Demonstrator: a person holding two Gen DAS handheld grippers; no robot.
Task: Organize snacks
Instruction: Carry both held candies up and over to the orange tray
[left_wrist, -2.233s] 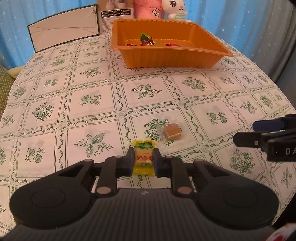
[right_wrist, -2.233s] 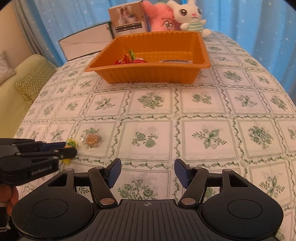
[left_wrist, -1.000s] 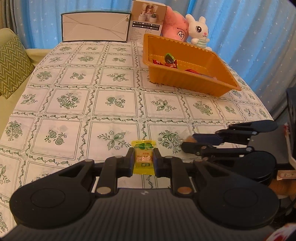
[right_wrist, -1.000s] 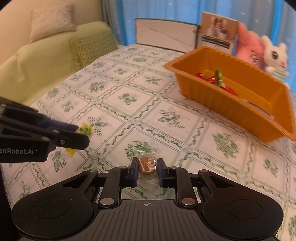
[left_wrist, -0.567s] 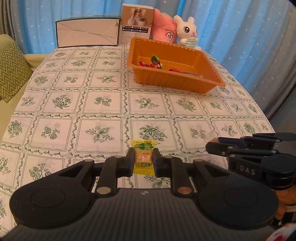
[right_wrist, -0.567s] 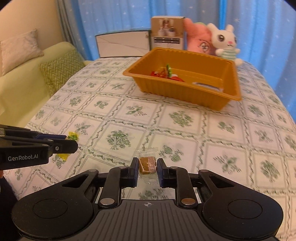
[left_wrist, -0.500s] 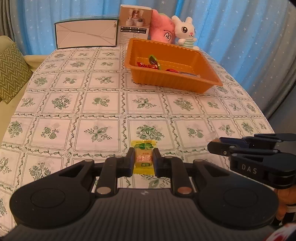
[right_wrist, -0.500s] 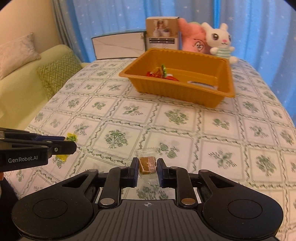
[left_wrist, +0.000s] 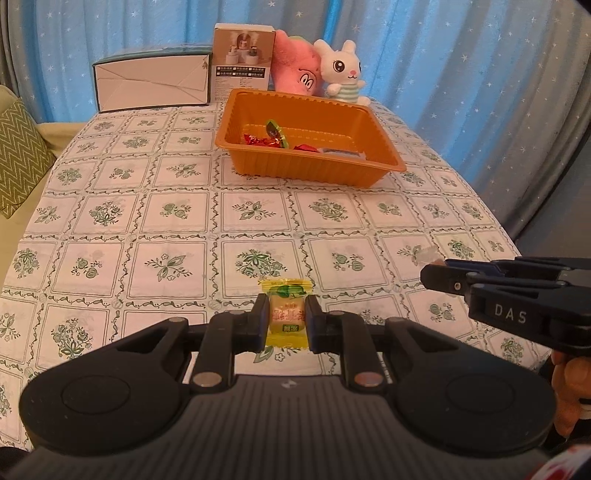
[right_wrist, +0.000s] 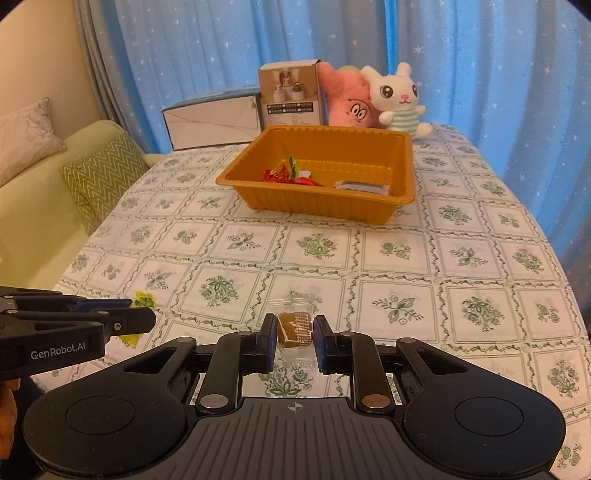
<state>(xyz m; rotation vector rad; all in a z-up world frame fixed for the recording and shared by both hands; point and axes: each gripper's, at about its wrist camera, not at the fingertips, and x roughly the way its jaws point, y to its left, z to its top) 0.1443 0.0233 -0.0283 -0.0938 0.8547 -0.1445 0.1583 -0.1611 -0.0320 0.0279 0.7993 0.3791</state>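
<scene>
The left gripper (left_wrist: 286, 322) is clamped on a yellow-wrapped rectangular candy with a green leaf print (left_wrist: 287, 316), held clear above the floral-checked white tablecloth (left_wrist: 110, 221). The right gripper (right_wrist: 294, 341) pinches a brown square sweet in a clear plastic wrapper (right_wrist: 294, 328), likewise lifted off the cloth. From the left wrist view the right gripper sits at about 3 o'clock; from the right wrist view the left one sits at about 9 o'clock.

The ribbed orange plastic tray (left_wrist: 310, 168) stands toward 12 o'clock in both views, well apart from both grippers, near the far end of the table. It already holds several snacks: red foil-wrapped candies (left_wrist: 258, 140), a green-and-orange wrapped piece (left_wrist: 275, 129) and a flat blue-white packet (right_wrist: 360, 185).

Judging by this, the task looks well advanced: some snacks are in the tray, the last two visible loose ones are in hand, and no other loose snack shows on the cloth. What remains is carrying both forward over the tray rim and letting them drop inside.

Behind the tray stand a white cardboard box (left_wrist: 151, 86), a small printed carton (left_wrist: 242, 62), a pink plush toy (left_wrist: 295, 64) and a white rabbit plush (left_wrist: 341, 70).
</scene>
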